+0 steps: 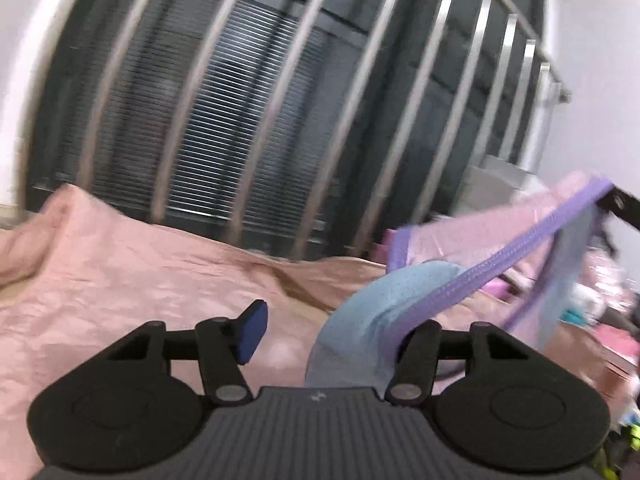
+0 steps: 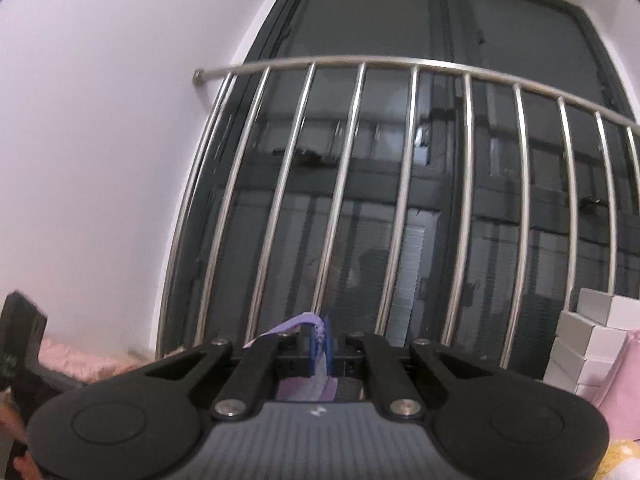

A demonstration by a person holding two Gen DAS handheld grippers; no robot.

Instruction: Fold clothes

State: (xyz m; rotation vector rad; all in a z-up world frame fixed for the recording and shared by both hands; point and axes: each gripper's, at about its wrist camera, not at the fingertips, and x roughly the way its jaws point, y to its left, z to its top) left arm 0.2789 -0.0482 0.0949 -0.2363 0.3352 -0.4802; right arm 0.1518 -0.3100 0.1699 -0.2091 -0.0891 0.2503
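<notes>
Garment [image 1: 472,268] drapes over open left claw [image 1: 332,332], pinched in right claw [image 2: 319,346].

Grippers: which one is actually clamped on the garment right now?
The right gripper: its jaws pinch the garment's purple trim. The left gripper is wide open.

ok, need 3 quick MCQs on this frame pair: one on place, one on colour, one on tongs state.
1. Where does the garment hang?
A. right of the left tongs' view
B. on the window bars
C. on the white boxes

2. What colour is the garment's trim?
A. green
B. purple
C. black

3. How do the right tongs stand?
A. wide open, empty
B. out of view
C. shut on the trim

Key: 1 A, the left wrist view shows it lifted over the pink bedcover at right. 2 B, the ribbed band is purple. 3 C, blue pads pinch purple fabric; the left tongs stand open.
</notes>
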